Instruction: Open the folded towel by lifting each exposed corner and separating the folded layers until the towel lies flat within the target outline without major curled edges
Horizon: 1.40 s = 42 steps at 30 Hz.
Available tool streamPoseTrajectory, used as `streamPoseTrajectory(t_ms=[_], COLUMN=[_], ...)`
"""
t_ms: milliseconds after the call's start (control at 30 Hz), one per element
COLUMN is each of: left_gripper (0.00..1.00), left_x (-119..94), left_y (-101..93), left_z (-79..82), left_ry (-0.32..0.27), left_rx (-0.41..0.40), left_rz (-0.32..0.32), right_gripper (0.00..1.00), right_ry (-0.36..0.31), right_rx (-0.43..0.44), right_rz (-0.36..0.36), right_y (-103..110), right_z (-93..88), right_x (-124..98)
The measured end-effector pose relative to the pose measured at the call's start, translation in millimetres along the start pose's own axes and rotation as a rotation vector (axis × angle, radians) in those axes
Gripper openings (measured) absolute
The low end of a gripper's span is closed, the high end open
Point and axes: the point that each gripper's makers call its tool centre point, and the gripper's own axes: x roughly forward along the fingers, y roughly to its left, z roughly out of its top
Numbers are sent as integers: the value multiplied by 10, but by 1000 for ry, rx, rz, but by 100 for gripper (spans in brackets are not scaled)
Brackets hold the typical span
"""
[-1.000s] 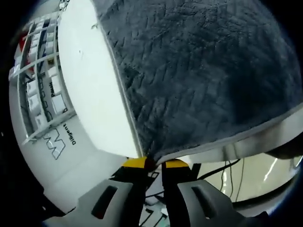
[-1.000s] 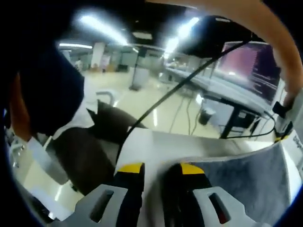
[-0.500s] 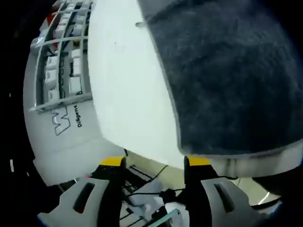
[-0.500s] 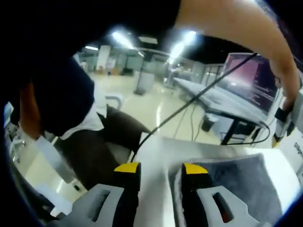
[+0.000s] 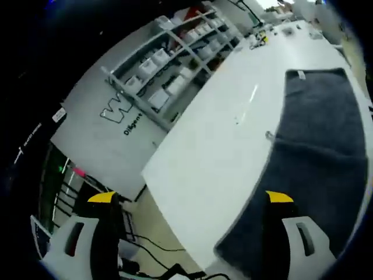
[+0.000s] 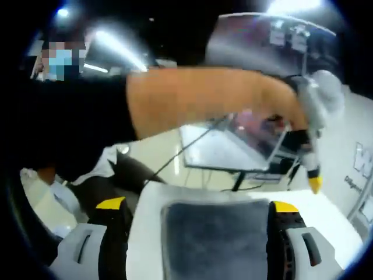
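Left gripper view: both jaws open; the dark grey plush towel (image 5: pixel 317 169), right on the white bench (image 5: pixel 215 157), looks soft and light, so I would pinch a hemmed corner.

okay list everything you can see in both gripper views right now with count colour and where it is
towel: one, dark grey, flat on the table, near its edge
table: one, white, under the towel
shelving: one unit, grey with pale boxes, beyond the table's far side
wall lettering: one, dark on grey, beside the shelving
monitor: one, lit, behind the table in the right gripper view
person's arm: one, reaching across the right gripper view
left gripper: one, grey with yellow tips, jaws wide apart
right gripper: one, same colours, jaws wide apart over the towel
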Motion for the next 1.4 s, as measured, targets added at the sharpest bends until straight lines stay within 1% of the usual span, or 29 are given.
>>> streamPoseTrajectory(t_ms=[67,133,233,267,333,400,433,467,500,533,567,633,700,800,900,933,1000,1100,1200,1233,1300,1333,1367,1400], left_gripper=[100,100,100,100,100,100,100,100,100,100,100,100,100,100,100,100,100,100,100,100,100,100,100,100], left_x=[-65,-128,-194,-214,-231,-244,-240,-248,-251,-256,-256,-259,-266,-289,-284,-279,-261,-216,-180,-174,-168,-164,-156,-146], left_y=[14,26,43,42,47,55,64,47,44,47,56,63,53,1,-59,-65,-56,-38,-54,-68,-71,-73,-84,-103], left_z=[110,171,216,228,265,291,289,291,290,283,280,276,297,305,279,259,211,122,52,27,-17,-30,-43,-55], left_ry=[-38,-46,-49,-50,-78,-103,-110,-116,-118,-117,-118,-126,-145,-162,-167,-164,-153,-133,-122,-119,-121,-125,-130,-134], left_rx=[-34,-52,-94,-106,-128,-165,-190,-208,-211,-217,-222,-247,-271,-283,-281,-283,-293,-317,-332,-332,-338,-346,-355,-362], left_rz=[4,15,39,41,45,47,48,50,54,63,70,77,75,75,76,80,93,104,105,103,110,116,117,115], right_gripper=[100,100,100,100,100,100,100,100,100,100,100,100,100,100,100,100,99,95,94,92,84,79,76,73], right_ry=[-15,-32,-35,-33,-31,-18,-18,-17,-14,-10,2,5,4,20,50,78,111,143,175,180,197,227,238,244], right_rx=[-20,-21,-14,-21,-40,-42,-35,-31,-25,-28,-30,-26,-15,-11,15,17,33,104,139,144,143,168,174,184], right_rz=[-50,-99,-165,-204,-280,-337,-375,-394,-441,-478,-513,-550,-590,-657,-723,-747,-788,-837,-864,-866,-876,-898,-898,-902], right_y=[-208,-443,-759,-890,-1139,-1344,-1477,-1540,-1673,-1776,-1868,-2013,-2164,-2398,-2646,-2724,-2889,-3050,-3143,-3156,-3193,-3215,-3225,-3245], right_z=[93,184,249,263,288,264,244,229,196,175,142,106,82,-31,-243,-351,-579,-913,-1236,-1305,-1518,-1668,-1821,-1936], right_x=[-184,-425,-804,-942,-1224,-1495,-1673,-1762,-1939,-2060,-2171,-2358,-2528,-2846,-3166,-3272,-3486,-3737,-3900,-3922,-3984,-4043,-4059,-4078])
